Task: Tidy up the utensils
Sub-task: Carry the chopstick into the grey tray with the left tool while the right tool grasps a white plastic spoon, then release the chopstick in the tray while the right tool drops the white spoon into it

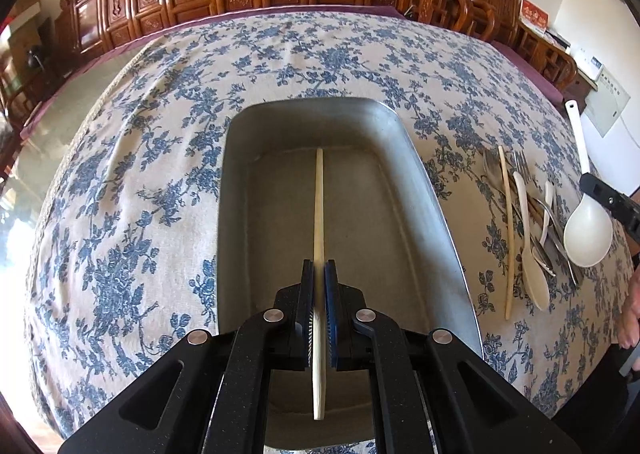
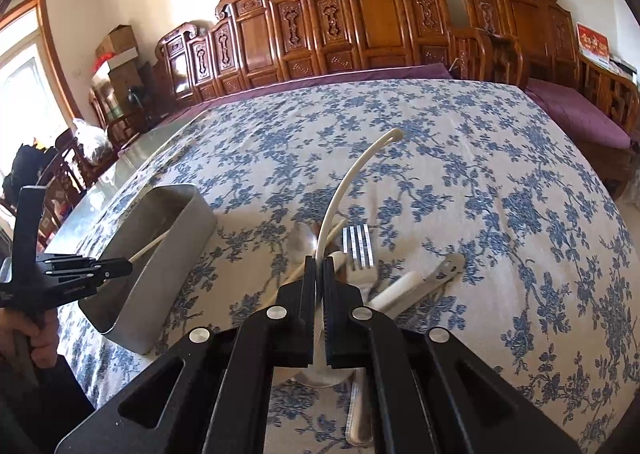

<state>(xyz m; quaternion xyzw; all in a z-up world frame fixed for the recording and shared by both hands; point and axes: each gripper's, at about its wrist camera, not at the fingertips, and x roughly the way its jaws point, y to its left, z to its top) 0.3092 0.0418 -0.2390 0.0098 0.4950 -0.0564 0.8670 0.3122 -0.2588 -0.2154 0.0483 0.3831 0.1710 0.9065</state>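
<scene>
My left gripper (image 1: 319,268) is shut on a pale chopstick (image 1: 319,198), which points along the inside of a metal tray (image 1: 424,174), its far tip near the tray floor. In the right wrist view the same gripper (image 2: 127,266) holds the chopstick (image 2: 150,248) over the tray (image 2: 168,274). My right gripper (image 2: 319,264) is shut on the curved handle of a white ladle (image 2: 344,186), whose bowl is mostly hidden under the jaws. From the left wrist view the ladle (image 1: 588,234) hangs above the utensil pile, gripped by the right gripper (image 1: 591,185).
Right of the tray lie a second chopstick (image 1: 509,238), a cream spoon (image 1: 534,274) and forks (image 1: 521,168). Under my right gripper are a fork (image 2: 358,250), a metal spoon (image 2: 299,244) and a white-handled metal tool (image 2: 436,274). Floral cloth (image 2: 460,158) covers the table; carved wooden chairs stand behind.
</scene>
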